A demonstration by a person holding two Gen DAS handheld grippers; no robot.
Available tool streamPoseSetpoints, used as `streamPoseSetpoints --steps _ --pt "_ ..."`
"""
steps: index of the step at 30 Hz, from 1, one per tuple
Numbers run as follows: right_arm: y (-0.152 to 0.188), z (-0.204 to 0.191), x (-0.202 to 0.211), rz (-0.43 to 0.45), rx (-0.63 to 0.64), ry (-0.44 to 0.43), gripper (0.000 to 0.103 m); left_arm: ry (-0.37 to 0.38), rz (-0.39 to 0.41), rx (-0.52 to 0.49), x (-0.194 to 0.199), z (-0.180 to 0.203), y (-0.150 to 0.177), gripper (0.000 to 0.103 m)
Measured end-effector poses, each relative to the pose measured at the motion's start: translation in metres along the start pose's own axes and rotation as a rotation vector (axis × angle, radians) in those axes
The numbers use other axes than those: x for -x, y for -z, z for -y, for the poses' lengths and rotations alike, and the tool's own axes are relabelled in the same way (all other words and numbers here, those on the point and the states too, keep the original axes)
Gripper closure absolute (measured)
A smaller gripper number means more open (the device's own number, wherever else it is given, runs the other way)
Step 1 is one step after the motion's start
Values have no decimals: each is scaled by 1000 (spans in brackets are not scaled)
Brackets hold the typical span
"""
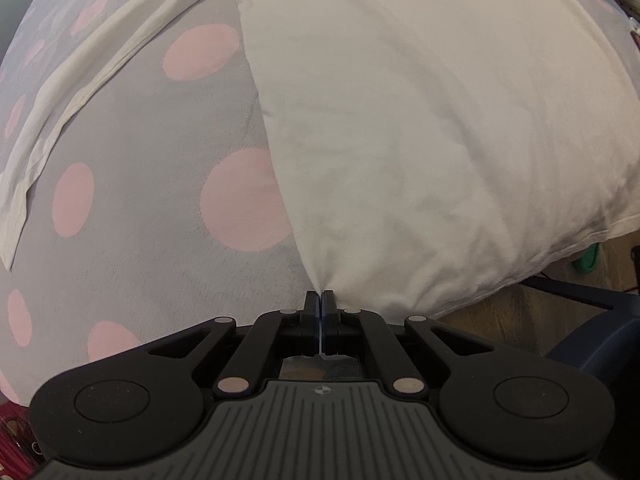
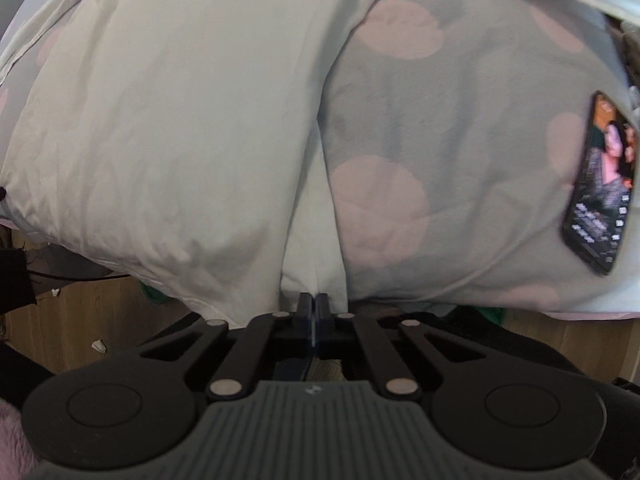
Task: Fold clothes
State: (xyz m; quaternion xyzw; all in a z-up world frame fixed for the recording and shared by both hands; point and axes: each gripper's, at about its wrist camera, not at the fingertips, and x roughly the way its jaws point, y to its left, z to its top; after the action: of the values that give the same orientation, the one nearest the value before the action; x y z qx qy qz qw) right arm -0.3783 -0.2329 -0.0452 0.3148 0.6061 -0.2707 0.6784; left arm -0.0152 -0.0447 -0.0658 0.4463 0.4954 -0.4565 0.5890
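garment: white long-sleeve top [image 1: 420, 128], spread flat on a grey blanket with pink dots [image 1: 152, 184]; lower hem hangs off the near edge of the bed
garment, right view: same white top [image 2: 160, 120], body fills left and centre, wrinkled, a bit blurred
sleeve: one white sleeve [image 1: 80, 80] runs diagonally across the blanket to the left of the body, apart from it lower down, joined near the top of frame
left gripper: [image 1: 321, 300] jaws closed tight, pinching the bottom-left corner of the top; cloth pulled to a point between the fingers, a sliver of white visible through the gap behind
right gripper: [image 2: 315, 304] jaws closed narrow on a flap of white cloth at the top's lower edge, just right of the body; fabric runs up from the tips in a narrow strip
blanket, right view: grey with pink dots [image 2: 460, 160], right of the garment
phone: [image 2: 604, 188] lies on the blanket at far right, screen lit, well apart from the top
floor: wood floor [image 2: 100, 312] below the bed edge, small white scraps on it
green item: something green [image 1: 588, 258] under the hem at the bed edge, can't tell what
chair part: dark blue piece [image 1: 592, 332] lower right in left view, unclear
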Motion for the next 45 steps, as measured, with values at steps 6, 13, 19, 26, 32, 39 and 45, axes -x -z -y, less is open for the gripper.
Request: streamPoseSetpoints --steps 6,13,19,26,32,39,45 --pt "8 10 16 -40 32 84 103 -23 -13 -22 13 5 10 103" --pt "12 26 6 -97 21 96 103 -24 -53 -26 13 0 6 103" --pt "26 3 -19 -246 137 117 103 -59 -87 -58 13 -2 3 103" --pt "10 3 -5 -156 81 59 102 -58 -143 -44 10 -2 7 103" --pt "-16 8 -6 -80 21 70 98 -30 -123 16 19 -14 1 93" --pt "-63 42 18 131 -122 71 75 11 81 173 46 -45 -36 87" --pt "-90 119 66 349 -390 52 73 10 196 257 54 -58 -78 87"
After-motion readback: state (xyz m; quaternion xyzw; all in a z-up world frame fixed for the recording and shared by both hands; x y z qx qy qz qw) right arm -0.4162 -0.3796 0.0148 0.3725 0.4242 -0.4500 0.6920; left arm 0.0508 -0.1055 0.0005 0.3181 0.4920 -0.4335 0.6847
